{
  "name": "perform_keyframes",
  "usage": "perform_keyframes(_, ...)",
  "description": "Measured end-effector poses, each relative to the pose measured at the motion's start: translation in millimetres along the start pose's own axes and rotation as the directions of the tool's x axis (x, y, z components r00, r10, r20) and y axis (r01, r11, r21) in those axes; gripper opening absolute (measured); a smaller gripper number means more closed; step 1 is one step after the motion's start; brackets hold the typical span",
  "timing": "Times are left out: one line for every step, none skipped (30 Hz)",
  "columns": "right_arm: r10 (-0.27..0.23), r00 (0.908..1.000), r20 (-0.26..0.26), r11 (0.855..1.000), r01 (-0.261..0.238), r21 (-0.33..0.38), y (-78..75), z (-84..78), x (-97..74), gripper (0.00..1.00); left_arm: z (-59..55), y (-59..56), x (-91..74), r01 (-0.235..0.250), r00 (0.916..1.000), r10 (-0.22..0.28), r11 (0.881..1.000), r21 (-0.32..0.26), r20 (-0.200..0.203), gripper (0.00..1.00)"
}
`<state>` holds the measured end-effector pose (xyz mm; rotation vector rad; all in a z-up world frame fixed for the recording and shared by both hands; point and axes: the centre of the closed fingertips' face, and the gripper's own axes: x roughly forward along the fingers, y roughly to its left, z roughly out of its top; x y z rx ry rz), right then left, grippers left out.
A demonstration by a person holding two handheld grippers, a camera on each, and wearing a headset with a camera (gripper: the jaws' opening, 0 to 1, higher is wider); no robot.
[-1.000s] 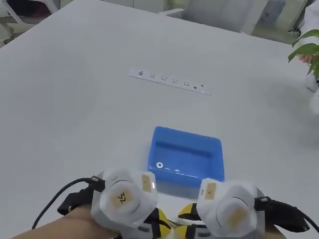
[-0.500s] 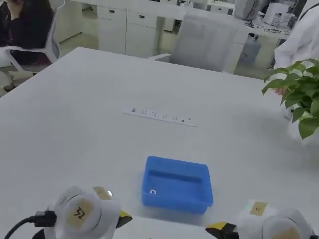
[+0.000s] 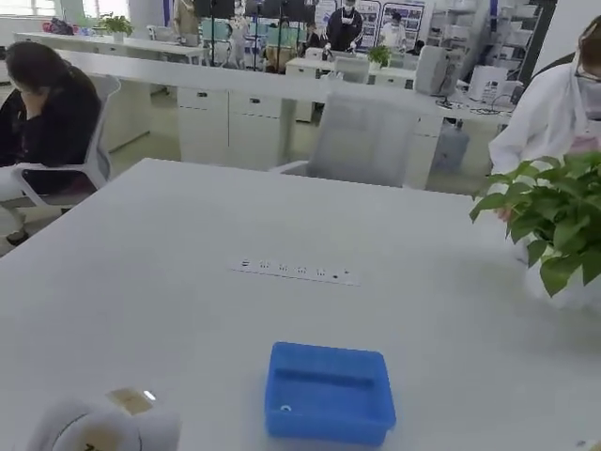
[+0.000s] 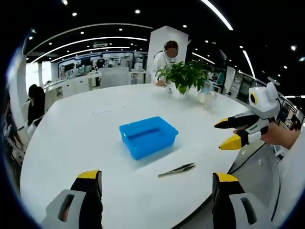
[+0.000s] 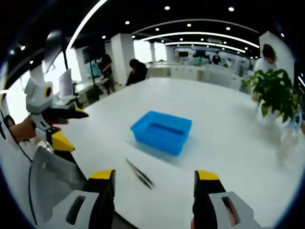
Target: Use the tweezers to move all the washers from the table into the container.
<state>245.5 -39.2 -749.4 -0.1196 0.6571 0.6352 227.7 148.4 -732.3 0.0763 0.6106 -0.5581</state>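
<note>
While the head view catches a washer inside the blue container, both gripper views catch the tweezers lying on the table near it. Jaws of the left gripper and right gripper are spread wide, with the tweezers ahead between them, untouched.

I see a wide white table with a rounded edge. A blue rectangular container sits on it, towards my side. Metal tweezers lie flat near the container, apart from it, closer to the table's edge. Beyond the container lies a white power strip. A leafy potted plant stands at the far right.
</note>
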Motion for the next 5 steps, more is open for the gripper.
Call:
perform_keyframes(-0.008, 1.0, -0.001, 1.0, 0.008, 0.0, -1.1, -1.8, -1.2, 0.69, -0.7, 0.0, -0.9, -0.004, 1.0, 0.004, 1.0, 0.0, 0.002, 0.99)
perform_keyframes(-0.011, 0.9999, -0.001, 1.0, 0.011, 0.002, -2.1, -2.9, -1.6, 0.7, -1.6, 0.3, -0.9, -0.006, 1.0, 0.006, 1.0, -0.003, -0.001, 0.99)
perform_keyframes(-0.011, 0.9999, -0.004, 1.0, 0.011, 0.007, -2.8, -4.5, -2.1, 0.7, -2.8, 1.3, -0.5, -0.011, 0.9999, 0.011, 1.0, -0.007, -0.004, 0.99)
perform_keyframes(-0.01, 0.9999, -0.005, 1.0, 0.01, 0.013, -2.8, -5.1, -2.2, 0.7, -3.4, 1.4, -0.5, -0.013, 0.9999, 0.013, 1.0, -0.007, -0.005, 0.99)
perform_keyframes(-0.012, 0.9999, -0.004, 1.0, 0.012, 0.018, -2.7, -5.2, -2.3, 0.72, -4.1, 1.4, -0.2, -0.013, 0.9999, 0.013, 1.0, -0.007, -0.007, 0.99)
